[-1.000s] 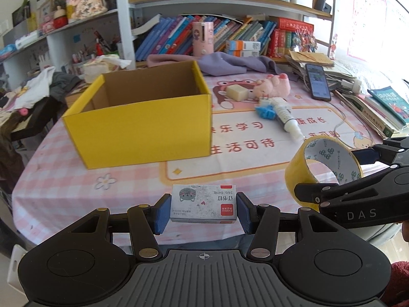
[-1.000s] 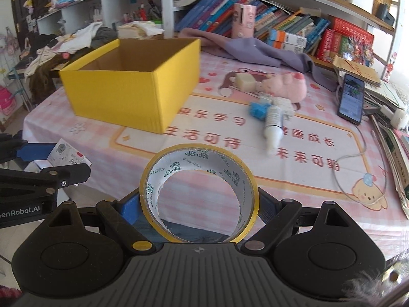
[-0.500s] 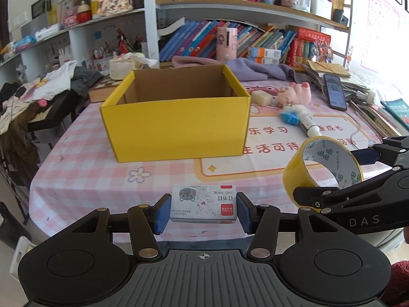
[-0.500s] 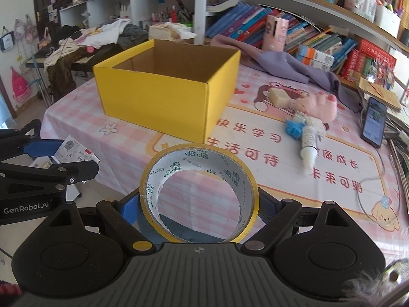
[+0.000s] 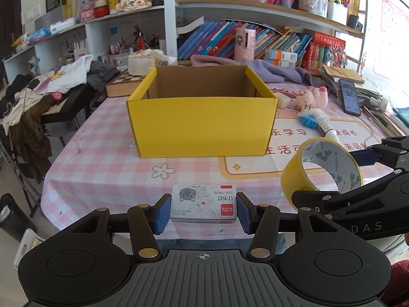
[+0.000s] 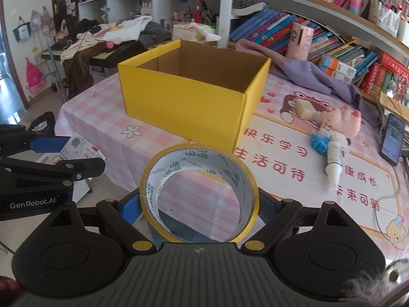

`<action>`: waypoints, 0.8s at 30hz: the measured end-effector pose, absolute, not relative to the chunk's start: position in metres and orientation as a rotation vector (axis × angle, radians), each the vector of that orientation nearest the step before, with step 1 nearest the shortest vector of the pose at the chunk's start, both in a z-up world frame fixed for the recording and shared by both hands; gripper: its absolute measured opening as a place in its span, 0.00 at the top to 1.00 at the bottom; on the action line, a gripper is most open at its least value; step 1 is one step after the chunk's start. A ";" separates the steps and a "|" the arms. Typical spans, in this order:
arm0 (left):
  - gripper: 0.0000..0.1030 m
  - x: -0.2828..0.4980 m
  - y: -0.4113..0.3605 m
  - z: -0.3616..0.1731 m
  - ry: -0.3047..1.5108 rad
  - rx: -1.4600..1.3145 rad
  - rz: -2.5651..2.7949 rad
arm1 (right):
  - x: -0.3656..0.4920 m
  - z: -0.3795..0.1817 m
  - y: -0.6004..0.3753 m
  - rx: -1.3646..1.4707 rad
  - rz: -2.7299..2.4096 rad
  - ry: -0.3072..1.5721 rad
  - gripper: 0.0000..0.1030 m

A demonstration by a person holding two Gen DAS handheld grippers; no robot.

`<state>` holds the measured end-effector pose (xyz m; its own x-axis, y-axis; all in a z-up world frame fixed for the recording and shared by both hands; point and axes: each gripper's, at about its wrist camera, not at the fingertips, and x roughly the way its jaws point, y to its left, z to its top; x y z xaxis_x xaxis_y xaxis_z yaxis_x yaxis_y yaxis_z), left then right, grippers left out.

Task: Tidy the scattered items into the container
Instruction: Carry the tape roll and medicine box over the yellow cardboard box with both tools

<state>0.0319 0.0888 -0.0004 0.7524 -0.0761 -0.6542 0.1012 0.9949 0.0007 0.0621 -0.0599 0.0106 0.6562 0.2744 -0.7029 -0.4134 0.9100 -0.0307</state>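
Left gripper: 2 fingers with blue pads closed against the short ends of a small staple box, held level in front of the camera.
Left gripper in the right wrist view: seen at the left edge, fingers pointing right.
Right gripper: fingers clamped on either side of a roll of yellow tape, the roll upright with its opening facing the camera.
Right gripper in the left wrist view: enters from the right edge, fingers pointing left.
Relative pose: the 2 grippers are side by side, apart.
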 end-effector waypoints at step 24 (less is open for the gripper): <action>0.50 0.042 0.109 0.000 0.709 -0.019 -0.027 | 0.081 0.015 -0.038 -0.254 0.473 0.759 0.15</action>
<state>0.0420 0.1086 0.0005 0.7587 -0.0316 -0.6507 0.0185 0.9995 -0.0269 0.0806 -0.0378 0.0149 0.6283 0.3182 -0.7099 -0.4972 0.8661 -0.0519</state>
